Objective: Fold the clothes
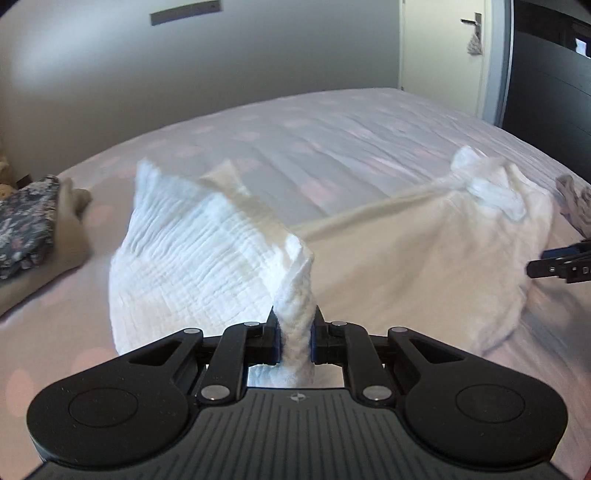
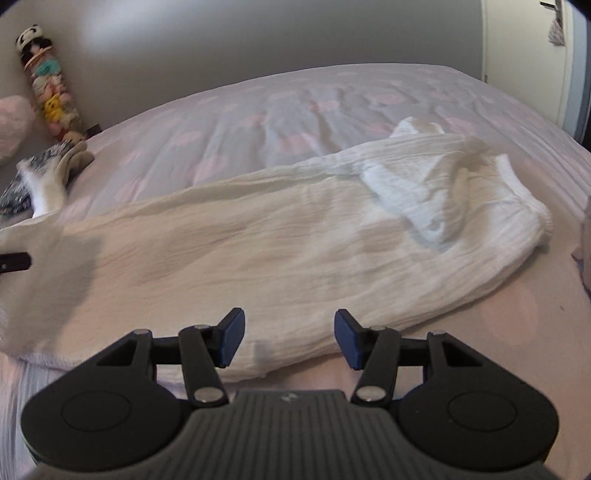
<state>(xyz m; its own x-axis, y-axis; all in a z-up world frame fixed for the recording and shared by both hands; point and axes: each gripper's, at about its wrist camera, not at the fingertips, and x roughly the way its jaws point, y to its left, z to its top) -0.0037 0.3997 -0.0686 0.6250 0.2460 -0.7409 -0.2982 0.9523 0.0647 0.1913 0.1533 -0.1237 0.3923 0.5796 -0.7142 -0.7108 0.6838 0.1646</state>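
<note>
1. White crinkled garment [image 1: 207, 254] lies across the bed [image 1: 332, 140], which wears a pale cover with faint pink spots; one part of the cloth is lifted off the cover, the rest spreads out flat to the right
2. Left gripper [image 1: 295, 339] is clamped on a bunched fold of that garment, the cloth standing up between its two fingers and hanging down behind them
3. From the pinched fold the fabric rises in a tent, and a taut edge runs off to a knotted, bunched end [image 1: 480, 181] further right on the bed
4. Right gripper [image 2: 289, 338] has its jaws spread wide and holds nothing; its blue pads [image 2: 232, 338] hang just above the near edge of the garment [image 2: 295, 240], which lies stretched out before it
5. In the left wrist view the right gripper's dark tip shows at the right edge, beside the cloth
6. A dark floral fabric [image 1: 26, 225] sits on a beige folded item at the left side of the bed, well apart from the white garment
7. A stack of plush toys [image 2: 51, 88] stands against the grey wall, and a door with a handle [image 1: 476, 22] shows at the far right
</note>
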